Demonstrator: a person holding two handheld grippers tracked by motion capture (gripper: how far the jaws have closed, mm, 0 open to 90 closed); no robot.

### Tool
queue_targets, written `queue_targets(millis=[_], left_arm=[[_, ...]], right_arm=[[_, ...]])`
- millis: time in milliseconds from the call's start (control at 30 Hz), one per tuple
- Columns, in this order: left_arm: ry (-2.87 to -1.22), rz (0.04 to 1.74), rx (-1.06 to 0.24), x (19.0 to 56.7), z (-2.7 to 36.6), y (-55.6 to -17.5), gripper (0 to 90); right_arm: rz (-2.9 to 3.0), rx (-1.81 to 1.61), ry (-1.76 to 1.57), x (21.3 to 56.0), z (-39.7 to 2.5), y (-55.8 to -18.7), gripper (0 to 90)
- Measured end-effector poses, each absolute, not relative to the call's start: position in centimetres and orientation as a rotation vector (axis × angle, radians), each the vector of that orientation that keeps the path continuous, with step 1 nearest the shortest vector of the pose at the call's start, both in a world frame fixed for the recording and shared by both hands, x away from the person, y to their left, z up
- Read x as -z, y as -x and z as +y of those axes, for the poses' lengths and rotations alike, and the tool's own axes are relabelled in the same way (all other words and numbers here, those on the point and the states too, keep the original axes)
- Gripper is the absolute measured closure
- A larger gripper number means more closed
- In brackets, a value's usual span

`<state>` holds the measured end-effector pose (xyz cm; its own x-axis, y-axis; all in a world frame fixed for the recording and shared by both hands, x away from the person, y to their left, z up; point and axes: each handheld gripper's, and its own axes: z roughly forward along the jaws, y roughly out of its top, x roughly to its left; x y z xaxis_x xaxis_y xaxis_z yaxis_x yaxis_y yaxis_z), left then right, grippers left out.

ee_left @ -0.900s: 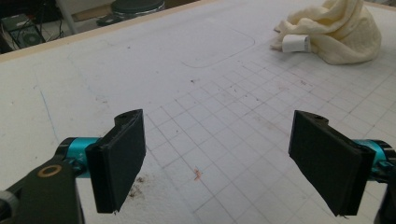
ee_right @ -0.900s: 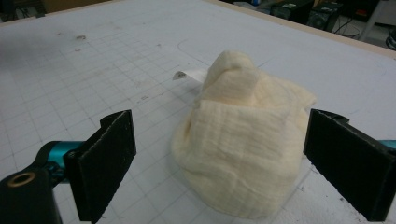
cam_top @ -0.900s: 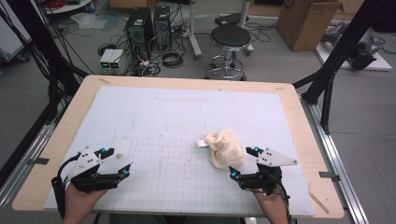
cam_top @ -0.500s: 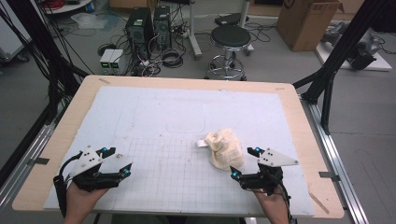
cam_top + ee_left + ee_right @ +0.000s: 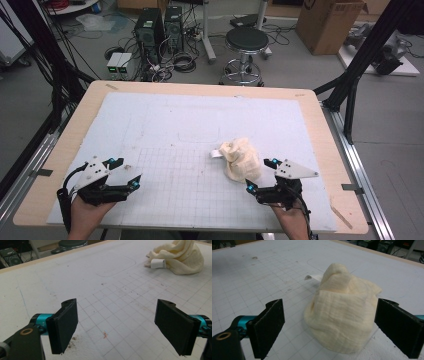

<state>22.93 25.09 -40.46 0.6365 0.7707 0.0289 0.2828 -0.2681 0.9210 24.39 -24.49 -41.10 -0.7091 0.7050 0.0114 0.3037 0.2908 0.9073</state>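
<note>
Since the cream cloth (image 5: 241, 160) sits bunched in a soft heap at the lower right of the high view, just ahead of your right gripper (image 5: 261, 175), you should treat it as light, limp and yielding: it will sag and unfold as soon as you lift it, not keep its shape. In the right gripper view the cloth (image 5: 342, 317) fills the centre of the frame, lying between the two spread jaws but touching neither; that gripper is released and holds nothing. Your left gripper (image 5: 127, 171) rests at the lower left of the high view, well apart from the cloth, with its jaws likewise wide and nothing between them; in the left gripper view the heap (image 5: 181, 256) lies far off at the upper right.

The weave looks loose and a little grippy, so slipping is a small risk, and nothing about it is fragile. A pinch on the top fold or on a thick ridge of the heap should hold better than a single thin edge. The small white tag (image 5: 215, 154) sticking out at the heap's left side marks a hem, which would probably make a good second hold for the left gripper if you mean to spread the cloth on the white mat (image 5: 200, 125).
</note>
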Motion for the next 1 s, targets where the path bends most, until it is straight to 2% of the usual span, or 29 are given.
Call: queue_targets(millis=[1000], left_arm=[[-1.836,0.840,-0.601,40.41,25.12,-22.87,19.5]], right_arm=[[2.171,-1.400,-0.919,41.03,-24.71,-24.27,8.7]])
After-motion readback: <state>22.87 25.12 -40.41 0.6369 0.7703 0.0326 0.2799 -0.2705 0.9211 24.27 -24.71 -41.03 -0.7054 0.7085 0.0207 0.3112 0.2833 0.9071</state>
